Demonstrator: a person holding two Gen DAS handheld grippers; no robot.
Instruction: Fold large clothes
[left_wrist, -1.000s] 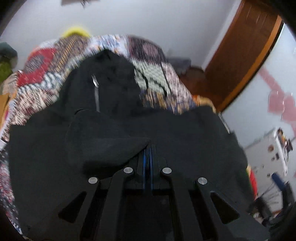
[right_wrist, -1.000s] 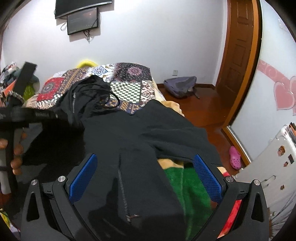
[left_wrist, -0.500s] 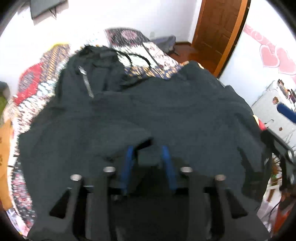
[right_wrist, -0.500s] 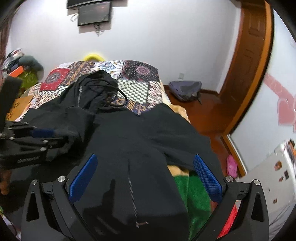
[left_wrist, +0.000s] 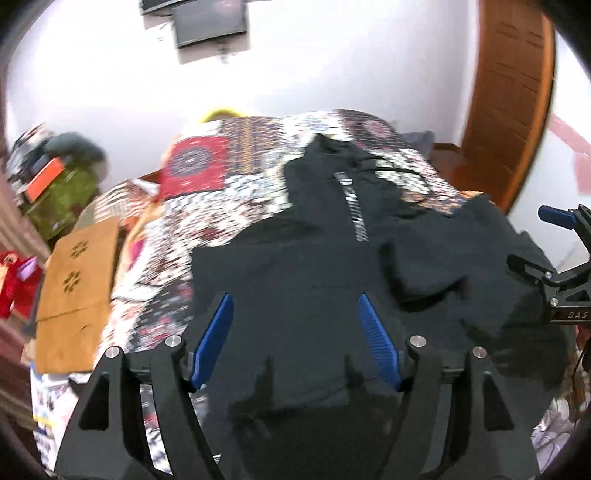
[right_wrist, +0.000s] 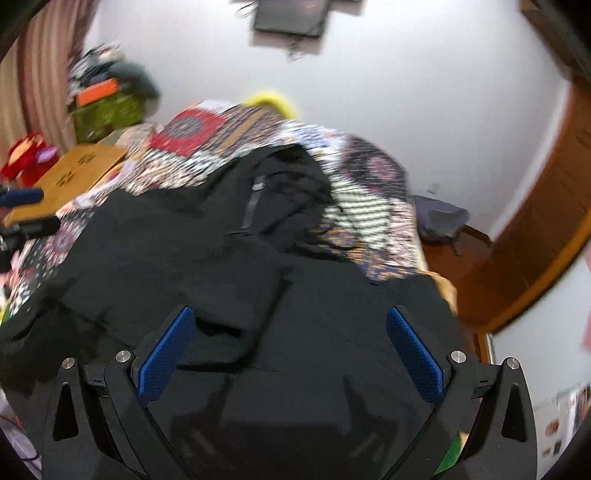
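Left gripper (left_wrist: 295, 332) is over the black jacket (left_wrist: 332, 280) with its jaws opening, blue pads spread apart, nothing pinched between them, only the jacket's cloth lying below. Right gripper (right_wrist: 291, 354) stands wide, pads well apart, empty too, hovering above the same jacket (right_wrist: 229, 266). From the left wrist view the right gripper (left_wrist: 557, 236) shows at the jacket's right edge; from the right wrist view the left gripper (right_wrist: 26, 210) pokes in at the jacket's left.

Count: two grippers, one jacket, one bed. Each gripper shows two blue pads.

The jacket lies spread on the patchwork bedspread (left_wrist: 229, 177), covering the near part of the bed, collar end toward the far wall. It is black and soft-looking, with one grey zipper (left_wrist: 352, 206) running down from the collar. A sleeve (left_wrist: 436, 258) is folded inward across the body, to the right of the zipper, leaving a rumpled ridge. A thin dark cord (left_wrist: 391, 166) loops off the collar onto the bedspread. Left of the jacket, beside the bed, sits a brown board with cut-out shapes (left_wrist: 77, 273). Both views are motion-blurred.
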